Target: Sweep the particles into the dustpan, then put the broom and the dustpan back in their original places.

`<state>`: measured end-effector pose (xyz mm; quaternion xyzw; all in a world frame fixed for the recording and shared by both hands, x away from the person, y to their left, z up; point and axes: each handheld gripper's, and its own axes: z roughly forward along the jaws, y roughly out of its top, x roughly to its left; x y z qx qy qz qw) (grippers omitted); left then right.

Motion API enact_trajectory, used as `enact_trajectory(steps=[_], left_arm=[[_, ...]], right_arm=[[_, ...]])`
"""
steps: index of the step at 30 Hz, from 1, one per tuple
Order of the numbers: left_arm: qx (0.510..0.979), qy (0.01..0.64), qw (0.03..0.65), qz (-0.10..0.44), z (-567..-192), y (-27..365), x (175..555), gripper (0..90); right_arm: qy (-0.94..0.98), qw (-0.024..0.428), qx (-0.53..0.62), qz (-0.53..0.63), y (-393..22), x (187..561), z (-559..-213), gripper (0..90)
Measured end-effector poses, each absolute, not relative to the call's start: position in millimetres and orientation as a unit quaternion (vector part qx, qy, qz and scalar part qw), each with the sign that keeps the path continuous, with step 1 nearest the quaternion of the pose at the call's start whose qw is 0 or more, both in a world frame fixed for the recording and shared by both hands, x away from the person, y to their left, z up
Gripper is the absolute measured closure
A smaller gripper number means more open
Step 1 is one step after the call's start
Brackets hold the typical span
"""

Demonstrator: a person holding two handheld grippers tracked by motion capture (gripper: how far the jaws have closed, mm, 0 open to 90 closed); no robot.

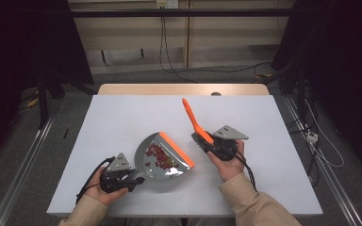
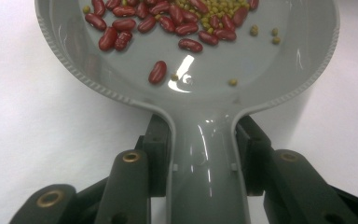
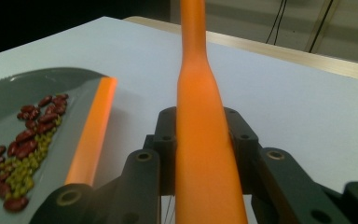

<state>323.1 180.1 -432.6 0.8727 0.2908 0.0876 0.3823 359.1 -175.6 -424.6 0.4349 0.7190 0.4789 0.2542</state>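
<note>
Beans lie in the grey dustpan (image 1: 162, 162), and we hold that pan by its handle with our left gripper (image 1: 118, 178), whose jaws press on the handle from both sides in the left gripper view. Red kidney beans (image 2: 135, 23) and small green beans (image 2: 214, 9) are gathered toward the front of the pan, with a few strays nearer the handle. The pan rests on the white table (image 1: 122, 113), its orange lip (image 1: 176, 149) pointing toward the far right. Our right gripper (image 1: 217, 143) is clamped tight on the orange handle of the brush (image 1: 192, 117), jaws snug against it on either side. The brush sits just beside the pan's lip, its handle slanting up and away toward the far edge of the table, its dark bristles down near our right hand (image 1: 228, 165).
</note>
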Motion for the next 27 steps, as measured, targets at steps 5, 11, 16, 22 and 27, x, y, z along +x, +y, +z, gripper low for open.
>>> enact_trajectory(steps=[5,11,16,22,27], left_arm=[[0.861,0.321,0.381,0.102,-429.4,185.6,330.2,63.3],[0.843,0.359,0.381,0.126,-429.5,191.3,339.9,63.3],[0.831,0.388,0.372,0.144,-430.5,196.1,347.1,63.3],[0.81,0.425,0.369,0.165,-431.4,202.2,354.4,63.3],[0.797,0.452,0.359,0.178,-432.9,205.1,361.3,63.3]], right_arm=[[0.713,0.253,0.442,0.482,-186.8,358.6,-424.2,71.0],[0.71,0.255,0.449,0.479,-200.1,355.7,-424.0,71.0],[0.707,0.258,0.455,0.475,-209.8,352.9,-424.0,70.9],[0.706,0.259,0.46,0.472,-219.5,349.8,-425.2,71.0],[0.701,0.259,0.464,0.475,-225.0,348.4,-424.8,71.0]])
